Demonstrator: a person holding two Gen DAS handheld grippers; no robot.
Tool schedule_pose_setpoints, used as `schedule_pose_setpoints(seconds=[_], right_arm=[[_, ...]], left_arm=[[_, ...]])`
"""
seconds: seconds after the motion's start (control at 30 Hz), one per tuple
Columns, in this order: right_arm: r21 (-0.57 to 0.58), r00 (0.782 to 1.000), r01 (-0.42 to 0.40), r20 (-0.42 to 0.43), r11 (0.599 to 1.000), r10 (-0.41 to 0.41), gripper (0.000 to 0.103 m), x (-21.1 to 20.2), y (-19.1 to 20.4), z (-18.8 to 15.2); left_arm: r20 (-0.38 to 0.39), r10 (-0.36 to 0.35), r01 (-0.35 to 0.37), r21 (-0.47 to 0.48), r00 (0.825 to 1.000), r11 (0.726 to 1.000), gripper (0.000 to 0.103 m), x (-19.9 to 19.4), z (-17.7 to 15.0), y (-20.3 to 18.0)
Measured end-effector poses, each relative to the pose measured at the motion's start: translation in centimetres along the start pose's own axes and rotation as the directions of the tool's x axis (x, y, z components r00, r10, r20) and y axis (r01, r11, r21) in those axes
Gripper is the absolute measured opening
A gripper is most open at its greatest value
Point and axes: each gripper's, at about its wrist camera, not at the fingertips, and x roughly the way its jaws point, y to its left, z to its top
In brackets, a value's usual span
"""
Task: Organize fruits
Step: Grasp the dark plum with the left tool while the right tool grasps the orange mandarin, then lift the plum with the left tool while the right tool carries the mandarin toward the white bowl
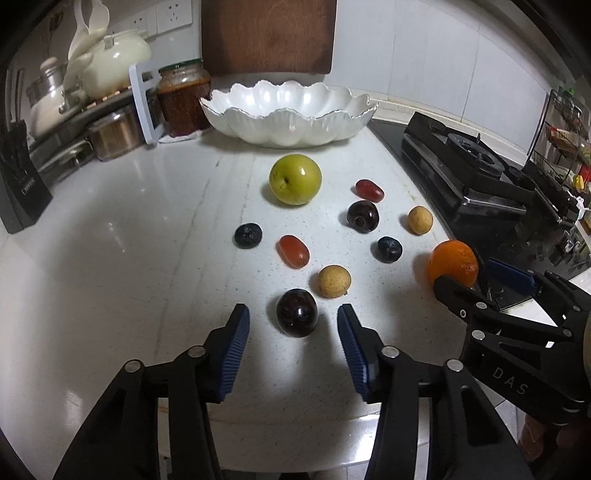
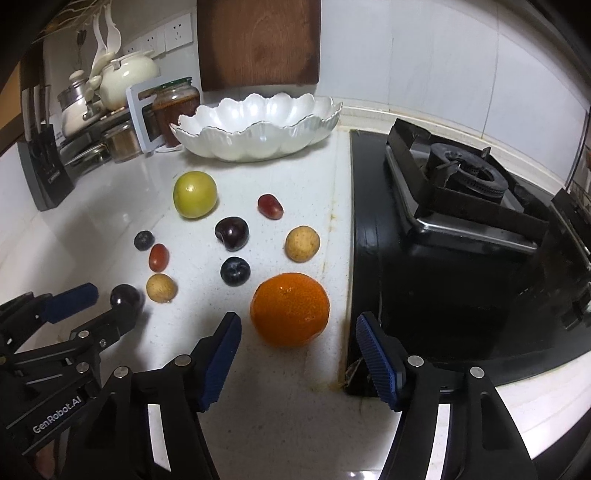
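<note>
Left gripper (image 1: 293, 326): jaws wide apart, nothing held; low over the counter with the near dark plum (image 1: 297, 312) between the blue pads (image 1: 236, 341), touching neither.
Right gripper (image 2: 297, 343): jaws spread, nothing held; the orange (image 2: 290, 309) sits just ahead of the gap between its fingers, no contact visible.
Counter (image 1: 129, 229): white stone, fruit loose on it, well apart from each other.
Bowl (image 1: 290, 110): white scalloped dish at the back, near the wall; no fruit visible inside.
Green apple (image 1: 295, 179): nearest fruit to the bowl, just in front of it.
Second dark plum (image 1: 363, 216): mid-counter, between the far red grape (image 1: 369, 190) and a blueberry (image 1: 389, 249).
Near red grape (image 1: 293, 251): beside the left blueberry (image 1: 248, 235).
Longans: one (image 1: 333, 281) just beyond the near plum, one (image 1: 420, 220) near the counter's right edge.
Stove (image 2: 461, 206): black gas hob to the right of the fruit.
Background: cutting board (image 1: 267, 35) against the wall behind the bowl; jar (image 1: 183, 98) and knife block (image 1: 20, 195) at left.
</note>
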Motion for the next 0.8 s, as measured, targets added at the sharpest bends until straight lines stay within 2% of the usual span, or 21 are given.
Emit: schedule_pose_setpoints(seconds=[0.07, 0.23, 0.3, 0.5, 0.8], right_arm=[[-0.005, 1.000, 0.000, -0.003, 1.000, 0.000, 0.062, 0.4, 0.0, 0.1], [-0.013, 1.000, -0.010, 0.000, 1.000, 0.010, 0.056, 1.0, 0.0, 0.4], [-0.017, 1.000, -0.019, -0.002, 1.000, 0.019, 0.049, 1.2, 0.1, 0.4], [-0.016, 1.000, -0.031, 0.000, 0.999, 0.031, 0.046, 1.3, 0.1, 0.4], [0.003, 0.998, -0.051, 0.038, 0.999, 0.051, 0.046, -0.9, -0.2, 0.7]], left_arm=[[-0.003, -0.002, 0.002, -0.004, 1.000, 1.000, 0.044, 0.3, 0.0, 0.1], [-0.014, -0.007, 0.007, -0.004, 1.000, 1.000, 0.029, 1.1, 0.2, 0.1], [-0.018, -0.016, 0.016, -0.004, 1.000, 1.000, 0.026, 1.2, 0.2, 0.1], [-0.011, -0.018, 0.018, -0.018, 1.000, 1.000, 0.025, 1.1, 0.1, 0.2], [0.052, -0.023, 0.025, -0.022, 0.998, 0.999, 0.025, -1.2, 0.8, -0.1]])
